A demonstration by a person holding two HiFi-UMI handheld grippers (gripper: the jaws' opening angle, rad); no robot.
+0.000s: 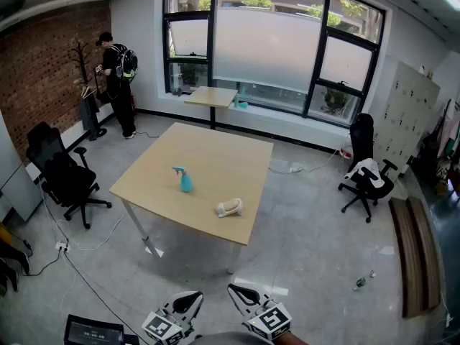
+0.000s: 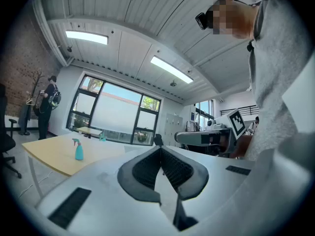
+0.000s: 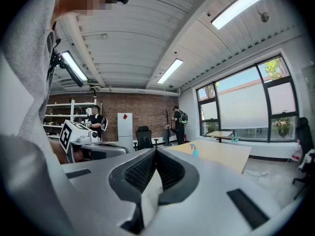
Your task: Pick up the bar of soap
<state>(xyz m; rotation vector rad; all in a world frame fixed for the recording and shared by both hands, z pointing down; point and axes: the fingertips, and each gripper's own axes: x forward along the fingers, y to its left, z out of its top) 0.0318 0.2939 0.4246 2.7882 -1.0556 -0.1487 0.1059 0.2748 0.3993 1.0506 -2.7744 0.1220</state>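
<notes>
Bottom edge of the head view: the left gripper (image 1: 192, 298) and the right gripper (image 1: 238, 292) sit side by side, each with its marker cube, tips pointing up the frame toward the table. Each gripper's own view shows the ribbed pads clenched together at the tips, with nothing between them, on both the left gripper (image 2: 161, 151) and the right gripper (image 3: 155, 154).

Middle of the frame: a grey floor (image 1: 309, 250) separates the grippers from a square, light wooden table (image 1: 215, 153). The bar of soap (image 1: 230, 208), pale cream, lies on the tabletop near the table's lower right edge, well apart from both grippers. A teal spray bottle (image 1: 185, 180) stands upright to its upper left, near but not touching it; the bottle also appears in the left gripper view (image 2: 78, 150) and the right gripper view (image 3: 195, 151).

Sides: a black office chair (image 1: 65, 175) at the left, a wooden bench (image 1: 417, 257) at the right.

Top of the frame: a small table (image 1: 210, 96) stands before a large window (image 1: 273, 49). A person (image 1: 118, 77) stands at the upper left beside a brick wall (image 1: 43, 70).
</notes>
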